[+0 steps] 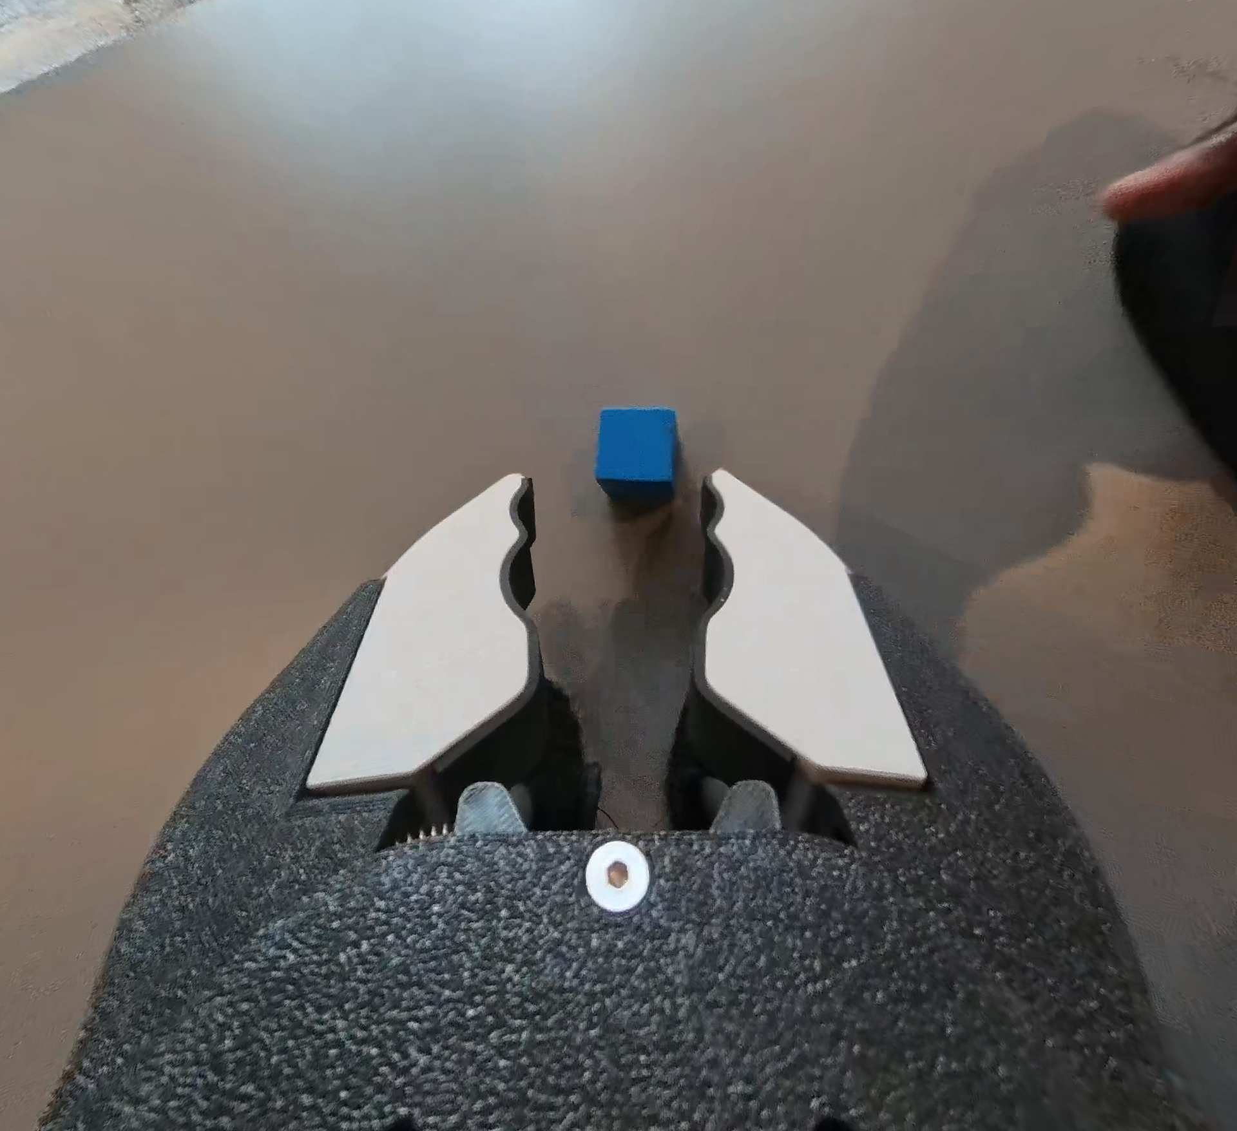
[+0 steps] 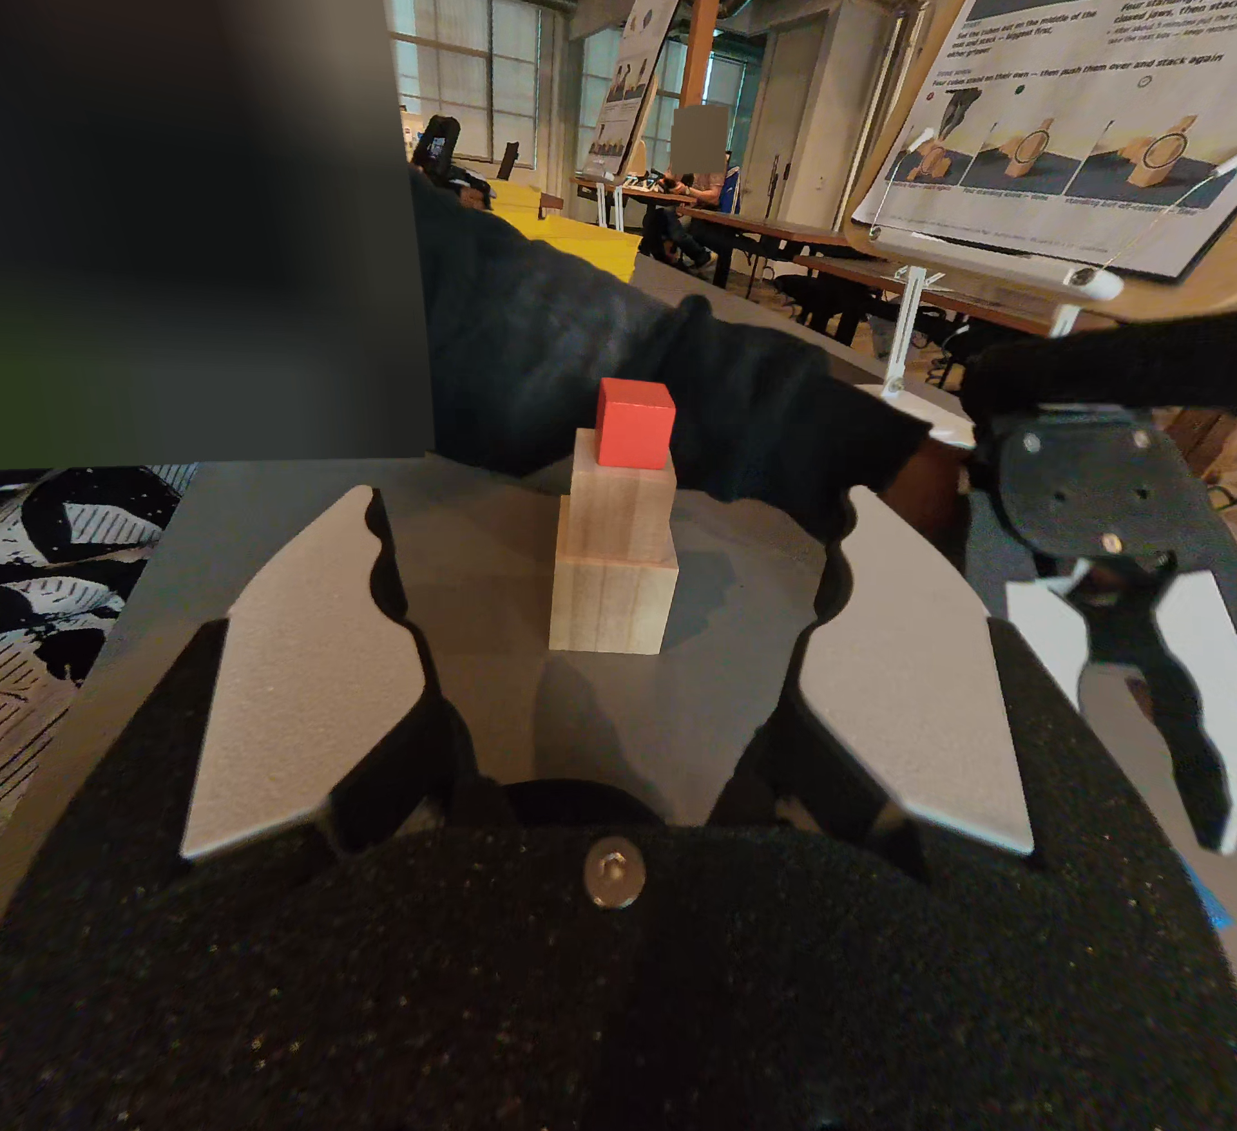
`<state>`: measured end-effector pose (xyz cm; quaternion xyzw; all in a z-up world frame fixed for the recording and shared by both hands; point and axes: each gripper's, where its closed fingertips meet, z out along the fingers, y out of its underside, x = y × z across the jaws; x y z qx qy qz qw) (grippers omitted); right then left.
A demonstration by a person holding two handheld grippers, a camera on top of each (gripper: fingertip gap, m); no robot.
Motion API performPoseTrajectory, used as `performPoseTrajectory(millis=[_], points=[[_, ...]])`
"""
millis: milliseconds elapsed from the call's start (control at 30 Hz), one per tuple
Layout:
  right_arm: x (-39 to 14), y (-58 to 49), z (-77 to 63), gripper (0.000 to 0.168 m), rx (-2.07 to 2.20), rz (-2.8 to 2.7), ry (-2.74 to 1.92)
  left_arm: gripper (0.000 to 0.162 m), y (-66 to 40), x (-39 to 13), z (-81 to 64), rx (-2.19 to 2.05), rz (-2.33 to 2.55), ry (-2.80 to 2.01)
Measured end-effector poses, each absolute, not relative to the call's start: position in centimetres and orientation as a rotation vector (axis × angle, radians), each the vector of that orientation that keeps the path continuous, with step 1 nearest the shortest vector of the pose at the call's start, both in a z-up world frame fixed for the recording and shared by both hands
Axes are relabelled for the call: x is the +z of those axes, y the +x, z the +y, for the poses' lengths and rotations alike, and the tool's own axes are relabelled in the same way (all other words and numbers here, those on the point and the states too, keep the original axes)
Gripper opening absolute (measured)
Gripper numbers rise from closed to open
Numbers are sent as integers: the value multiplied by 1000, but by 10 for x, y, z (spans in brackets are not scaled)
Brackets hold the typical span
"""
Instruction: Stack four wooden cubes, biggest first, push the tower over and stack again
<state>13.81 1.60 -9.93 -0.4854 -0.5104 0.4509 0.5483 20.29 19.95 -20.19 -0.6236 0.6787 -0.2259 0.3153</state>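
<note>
A small blue cube (image 1: pixel 636 464) sits alone on the grey mat (image 1: pixel 335 296), just beyond the tips of my left gripper (image 1: pixel 617 490), which is open and empty. In the right wrist view a tower of three cubes stands on the mat (image 2: pixel 281 517): a large plain wooden cube (image 2: pixel 612 604) at the bottom, a smaller plain wooden cube (image 2: pixel 619 506) on it, and a red cube (image 2: pixel 634 424) on top. My right gripper (image 2: pixel 606 517) is open and empty, its fingers apart on either side of the tower, a little short of it. The left gripper also shows at the right (image 2: pixel 1151 664).
A person's dark sleeve (image 2: pixel 602 356) reaches across behind the tower. An instruction sheet on a stand (image 2: pixel 1071 95) rises at the back right. The mat's edge and a patterned carpet (image 2: pixel 60 577) lie at the left. A hand (image 1: pixel 1171 182) shows at the right edge.
</note>
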Motion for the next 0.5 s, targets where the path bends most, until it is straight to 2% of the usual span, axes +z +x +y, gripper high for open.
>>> performPoseTrajectory(millis=[100,167,300,500], points=[[-99,138,16,121,1067,-1208,-1151,40,218,-208,202,-654,1770,-1634],[-99,138,16,121,1066,-1209,-1151,22,221,-210,204,-653,1775,-1639],[-101,137,16,121,1064,-1219,-1153,22,211,-205,202,-623,1777,-1662],[-101,136,15,121,1052,-1226,-1151,22,168,-161,186,-611,1707,-1683]])
